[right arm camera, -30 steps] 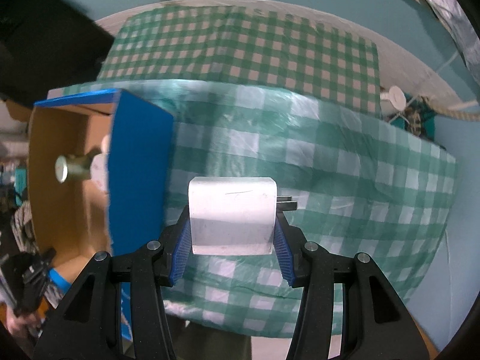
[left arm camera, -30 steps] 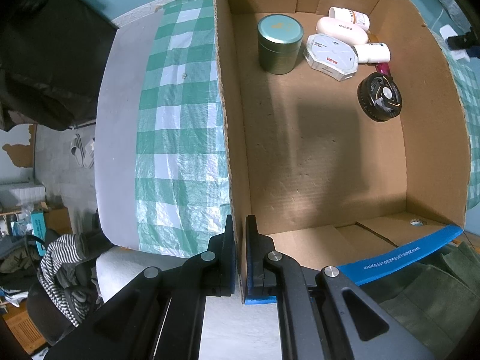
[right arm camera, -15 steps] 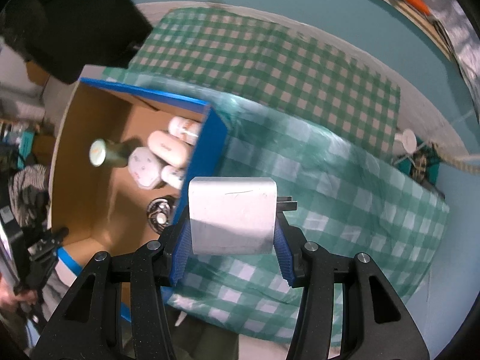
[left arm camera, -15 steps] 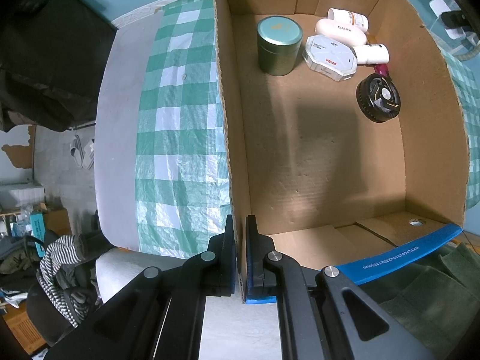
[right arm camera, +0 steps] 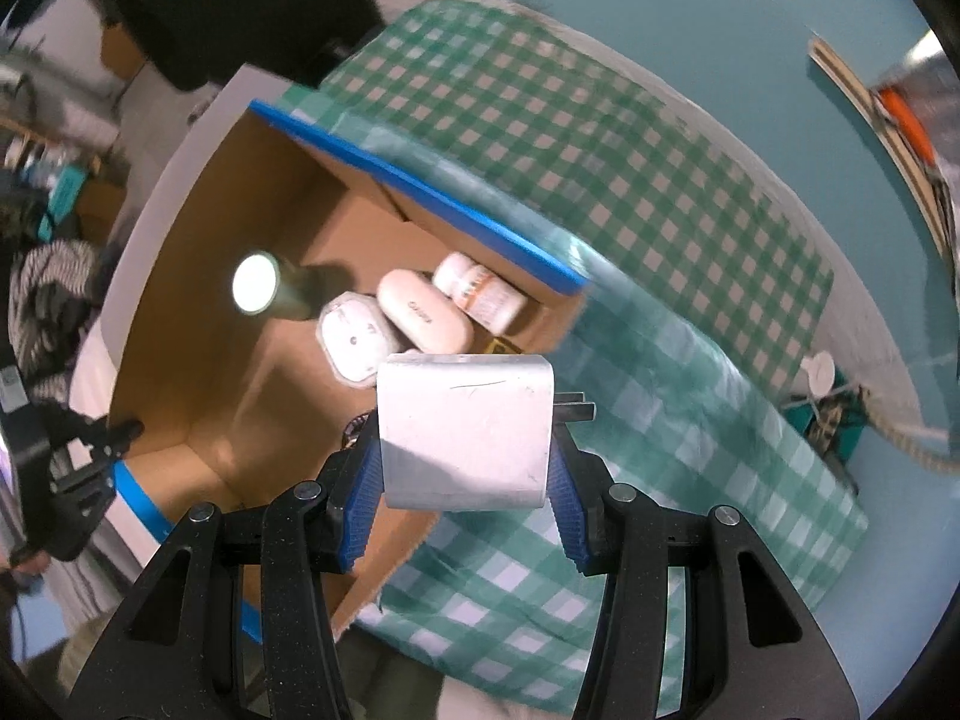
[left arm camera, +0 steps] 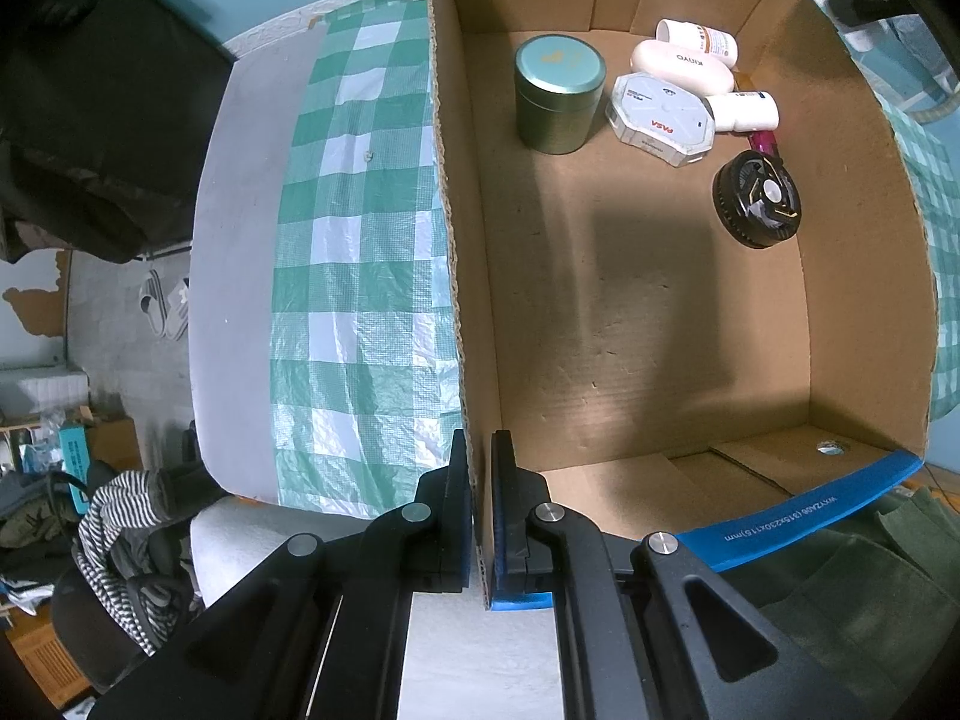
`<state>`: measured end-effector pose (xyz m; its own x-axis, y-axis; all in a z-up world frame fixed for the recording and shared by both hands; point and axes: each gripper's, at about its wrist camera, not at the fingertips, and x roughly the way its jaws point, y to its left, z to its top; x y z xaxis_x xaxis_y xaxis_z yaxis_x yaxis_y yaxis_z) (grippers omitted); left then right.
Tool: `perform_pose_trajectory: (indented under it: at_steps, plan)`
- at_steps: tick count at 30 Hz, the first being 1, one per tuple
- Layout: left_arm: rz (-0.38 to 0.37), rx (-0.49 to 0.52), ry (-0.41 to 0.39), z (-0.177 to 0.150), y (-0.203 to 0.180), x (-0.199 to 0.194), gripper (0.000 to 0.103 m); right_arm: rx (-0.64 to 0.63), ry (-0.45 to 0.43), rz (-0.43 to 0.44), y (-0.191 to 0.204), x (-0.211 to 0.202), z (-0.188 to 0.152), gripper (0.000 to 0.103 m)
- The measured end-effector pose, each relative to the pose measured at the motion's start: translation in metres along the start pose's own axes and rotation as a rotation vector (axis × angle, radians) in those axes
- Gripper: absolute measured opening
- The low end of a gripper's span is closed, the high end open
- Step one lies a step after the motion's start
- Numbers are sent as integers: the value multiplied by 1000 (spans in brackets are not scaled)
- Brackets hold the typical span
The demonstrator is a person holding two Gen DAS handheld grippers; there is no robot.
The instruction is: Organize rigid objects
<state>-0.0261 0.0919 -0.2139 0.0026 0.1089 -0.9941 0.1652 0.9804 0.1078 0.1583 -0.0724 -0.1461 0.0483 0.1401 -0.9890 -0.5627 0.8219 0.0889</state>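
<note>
Presently, item in transit: a white charger block [right arm camera: 465, 432], prongs showing at its right side, is being carried by the right gripper [right arm camera: 465, 483], whose blue-padded fingers [right arm camera: 360, 501] are clamping it on both flanks. It is hanging above the right-hand wall of the cardboard box [left arm camera: 660, 324], over the gap between the box interior and the green checked cloth [right arm camera: 660, 324] covering the surface. Receiving container: the box is being steadied by the left gripper [left arm camera: 477, 516], its fingers [left arm camera: 459, 516] pinched tight on the near end of the left wall, one inside and one outside. Contents already lying at the far end: a green tin [left arm camera: 558, 93], an octagonal white case [left arm camera: 660, 111], a white oval case [left arm camera: 681, 63], two white bottles, and a black round fan [left arm camera: 756, 198] against the right wall. Handling advice, as a judgement: the block should be brought fully inside the rim before lowering, aimed at the bare floor nearer than the fan, kept level, and let go only when low, so it is not knocking the fan or bouncing. Pose: both grippers are pointing downward, the left one planted on the wall and the right one poised above the rim.
</note>
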Motion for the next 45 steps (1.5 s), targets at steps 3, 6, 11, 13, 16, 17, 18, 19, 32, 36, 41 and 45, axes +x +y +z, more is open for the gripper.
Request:
perform_pose_trajectory:
  at_steps: [3,6,11,13,16,17,18,19,32,36,41,45]
  plan:
    - [-1,-4,-1,2,-1,-1,5,-51,8,-5,12,6,4,49]
    - [-1,-7,-2,1,0,0,5,-112,21,-20,23,15,6,50]
    - [-2,-12,-3,0,1,0,5,-177,17,-46,32,27,6,50]
    - [-2,-12,-3,-2,2,0,5,-187,24,-59,34,30,5,49]
    - [0,-12,-4,-3,2,-1,5,-185,25,-69,34,31,4,49]
    - [1,-13,-5,-3,3,-1,5,-176,24,-67,33,31,3,49]
    - [1,-15,-5,-4,3,-1,5,-169,21,-66,32,29,1,49]
    - [0,-16,-5,-4,3,-1,5,-158,14,-62,30,27,0,49]
    - [11,1,-16,-5,2,-5,5,-22,-47,-34,12,-3,-20,58]
    - [17,8,-27,-3,2,-10,5,29,-77,-27,4,-19,-29,60]
    - [26,19,-50,2,0,-21,5,90,-134,-26,-4,-45,-43,66]
    - [35,18,-69,7,0,-32,6,171,-218,-43,-11,-68,-56,67]
